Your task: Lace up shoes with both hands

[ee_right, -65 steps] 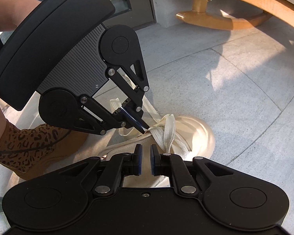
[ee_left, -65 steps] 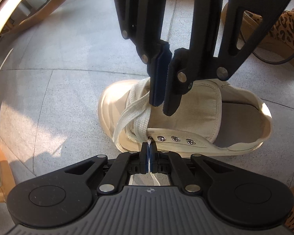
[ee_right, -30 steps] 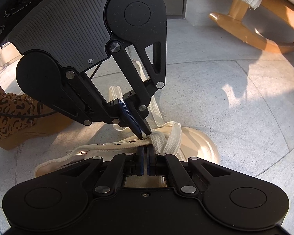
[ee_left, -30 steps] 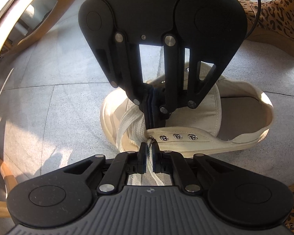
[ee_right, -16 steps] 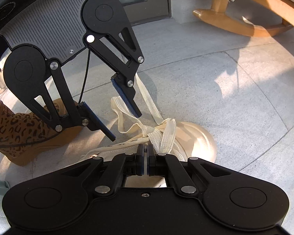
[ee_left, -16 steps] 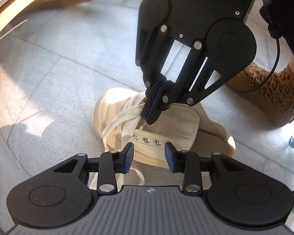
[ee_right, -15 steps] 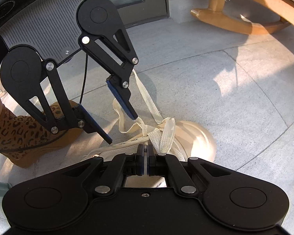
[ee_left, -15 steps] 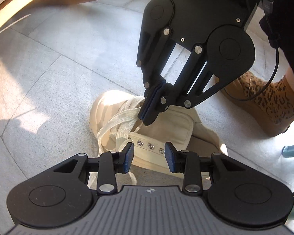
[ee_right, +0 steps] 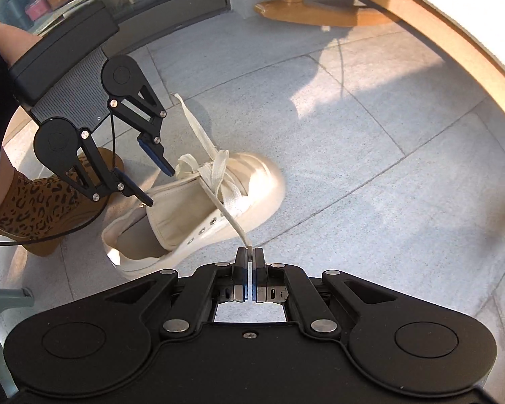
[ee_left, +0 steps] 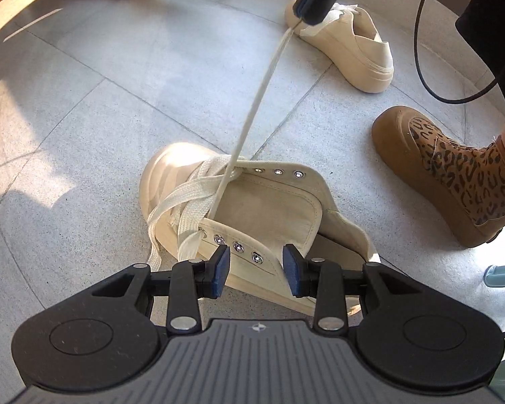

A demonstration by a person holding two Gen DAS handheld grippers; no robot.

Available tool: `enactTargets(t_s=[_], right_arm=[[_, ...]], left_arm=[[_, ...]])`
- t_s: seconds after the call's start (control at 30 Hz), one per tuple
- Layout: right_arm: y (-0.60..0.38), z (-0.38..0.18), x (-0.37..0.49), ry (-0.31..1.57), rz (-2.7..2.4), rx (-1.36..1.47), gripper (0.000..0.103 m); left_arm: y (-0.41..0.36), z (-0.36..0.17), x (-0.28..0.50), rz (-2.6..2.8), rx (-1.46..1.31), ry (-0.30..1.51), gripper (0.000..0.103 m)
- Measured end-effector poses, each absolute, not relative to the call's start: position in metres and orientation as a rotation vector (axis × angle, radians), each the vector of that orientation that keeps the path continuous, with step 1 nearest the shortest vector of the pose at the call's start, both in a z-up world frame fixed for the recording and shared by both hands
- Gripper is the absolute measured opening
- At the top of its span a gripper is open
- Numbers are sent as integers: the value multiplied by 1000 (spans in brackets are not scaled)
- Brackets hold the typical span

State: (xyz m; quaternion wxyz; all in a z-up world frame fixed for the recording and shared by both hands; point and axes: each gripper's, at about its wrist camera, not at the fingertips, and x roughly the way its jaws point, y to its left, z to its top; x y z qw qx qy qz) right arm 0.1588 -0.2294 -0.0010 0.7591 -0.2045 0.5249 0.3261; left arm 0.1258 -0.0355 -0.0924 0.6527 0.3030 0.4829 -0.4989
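Seemingly taut lace (ee_left: 252, 107), shoe (ee_left: 266, 208) toe leftward.

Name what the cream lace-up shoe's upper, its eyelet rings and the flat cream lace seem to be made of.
Cream lace-up shoe: upper looks like matte woven canvas, with stitched edges. Eyelet rings: probably metal; they glint silver. Flat cream lace: seemingly woven cotton-like tape, pulled taut by the shut right gripper.

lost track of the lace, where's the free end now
Pinched in the shut right tongs, the shoelace stretches taut from the cream sneaker, past its toe; the open left tongs are beside its eyelets.
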Motion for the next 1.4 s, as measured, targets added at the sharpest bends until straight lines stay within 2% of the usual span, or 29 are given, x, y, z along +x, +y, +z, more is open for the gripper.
enactTargets(t_s=[0.23, 0.4, 0.73, 0.83, 1.0, 1.23, 1.4], right_arm=[[-261, 71, 147, 1128, 503, -545, 0], [-276, 110, 144, 1134, 392, -582, 0], [-297, 164, 125, 1116, 166, -721, 0], [-313, 177, 124, 1119, 109, -663, 0], [-314, 157, 126, 1159, 196, -570, 0], [-299, 97, 143, 1202, 368, -417, 0], [-278, 52, 160, 1208, 480, -283, 8]], left_arm=[[-27, -87, 133, -1128, 684, 1090, 33], [-37, -103, 148, -1127, 688, 1086, 33], [-44, -115, 154, -1121, 706, 1094, 33], [-44, -114, 152, -1123, 709, 1090, 33], [-41, -108, 152, -1128, 676, 1077, 33], [-37, -104, 152, -1122, 659, 1073, 33], [-35, -103, 156, -1095, 618, 1080, 33]])
